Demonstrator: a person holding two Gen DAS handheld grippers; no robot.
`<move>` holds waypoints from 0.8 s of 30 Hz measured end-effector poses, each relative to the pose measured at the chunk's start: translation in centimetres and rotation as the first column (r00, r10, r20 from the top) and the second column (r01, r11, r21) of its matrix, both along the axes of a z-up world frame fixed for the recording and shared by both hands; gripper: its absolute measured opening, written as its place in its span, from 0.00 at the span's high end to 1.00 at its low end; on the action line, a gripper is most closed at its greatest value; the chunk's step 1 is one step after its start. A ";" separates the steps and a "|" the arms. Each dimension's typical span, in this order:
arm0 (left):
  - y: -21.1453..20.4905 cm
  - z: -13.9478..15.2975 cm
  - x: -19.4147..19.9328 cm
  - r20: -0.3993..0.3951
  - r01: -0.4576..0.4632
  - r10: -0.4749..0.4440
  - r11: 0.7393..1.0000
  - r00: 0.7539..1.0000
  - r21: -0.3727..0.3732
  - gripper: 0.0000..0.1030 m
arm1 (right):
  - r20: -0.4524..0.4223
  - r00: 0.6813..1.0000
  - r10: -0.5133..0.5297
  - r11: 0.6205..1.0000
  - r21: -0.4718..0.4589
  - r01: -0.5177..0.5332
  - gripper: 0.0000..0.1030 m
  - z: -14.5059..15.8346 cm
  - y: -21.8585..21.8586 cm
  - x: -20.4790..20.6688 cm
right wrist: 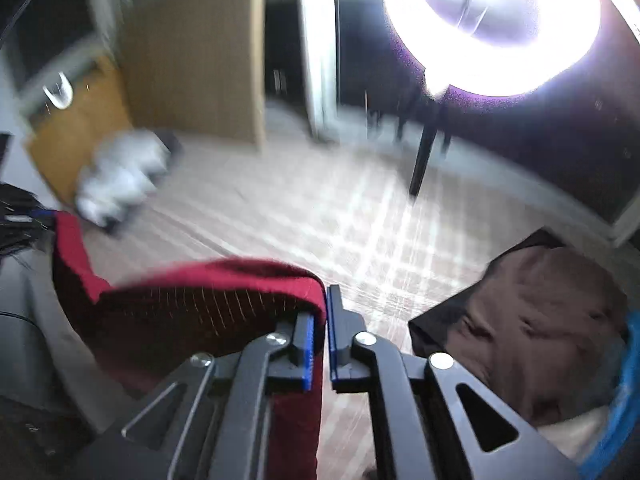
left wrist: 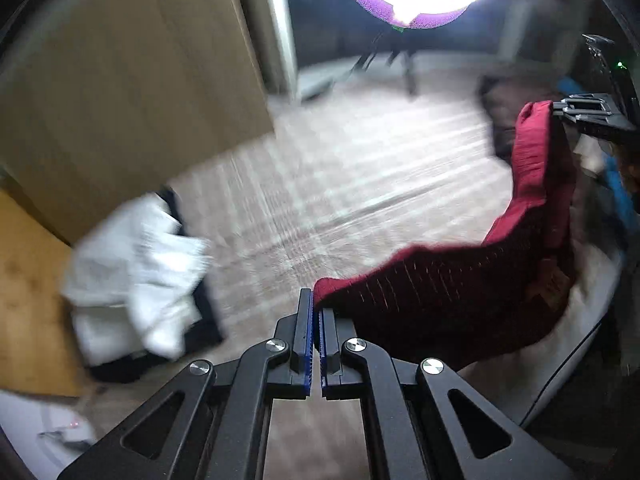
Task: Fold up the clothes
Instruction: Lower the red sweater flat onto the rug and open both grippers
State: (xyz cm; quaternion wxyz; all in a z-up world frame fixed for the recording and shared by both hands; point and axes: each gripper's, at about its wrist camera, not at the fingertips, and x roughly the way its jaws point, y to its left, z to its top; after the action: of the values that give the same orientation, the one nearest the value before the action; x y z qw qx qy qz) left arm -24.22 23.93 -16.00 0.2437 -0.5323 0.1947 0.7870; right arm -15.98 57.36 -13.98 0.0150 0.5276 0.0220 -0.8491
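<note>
The red garment (left wrist: 460,292) hangs slack across the lower right of the left wrist view, strung between the left gripper (left wrist: 316,312) and the right gripper (right wrist: 322,316), each clamped on an edge. It looks soft, light and droopy, so pinching corners or hems seems best.

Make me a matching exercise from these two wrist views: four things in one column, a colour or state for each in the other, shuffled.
Things:
1. ribbed knitted garment
2. crumpled cloth pile by the wooden cabinet
3. rumpled garment lying at the right
4. left tongs

Colour or state:
A. white
B. shut on a fabric edge
C. dark red
D. brown

Pairs: 1-C, 2-A, 3-D, 4-B
</note>
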 end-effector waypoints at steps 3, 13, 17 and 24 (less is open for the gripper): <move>1.5 -6.4 -4.1 0.120 -0.035 0.039 0.999 0.992 -0.034 0.97 | 0.189 0.978 -0.087 0.996 0.008 0.087 0.91 -6.1 1.7 -4.0; 2.8 -8.8 -3.7 0.144 0.061 -0.062 0.998 0.988 0.013 0.93 | 0.133 0.972 -0.193 0.954 -0.208 0.218 0.68 -5.3 3.0 2.7; 3.5 -9.5 -4.4 0.146 0.075 -0.077 0.997 0.986 0.020 0.93 | 0.160 0.968 -0.193 0.938 -0.258 0.230 0.68 -6.0 1.8 1.6; 3.9 -9.6 -3.9 0.140 0.091 -0.094 0.995 0.986 0.028 0.93 | 0.287 0.913 -0.289 0.889 -0.272 0.367 0.68 -10.1 1.6 -2.2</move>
State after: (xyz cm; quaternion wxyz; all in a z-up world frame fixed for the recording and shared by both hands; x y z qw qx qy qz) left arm -28.07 27.86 -25.56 0.2986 -0.5744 0.1931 0.7373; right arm -18.22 58.92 -24.06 -0.0417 0.6121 -0.2083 -0.7617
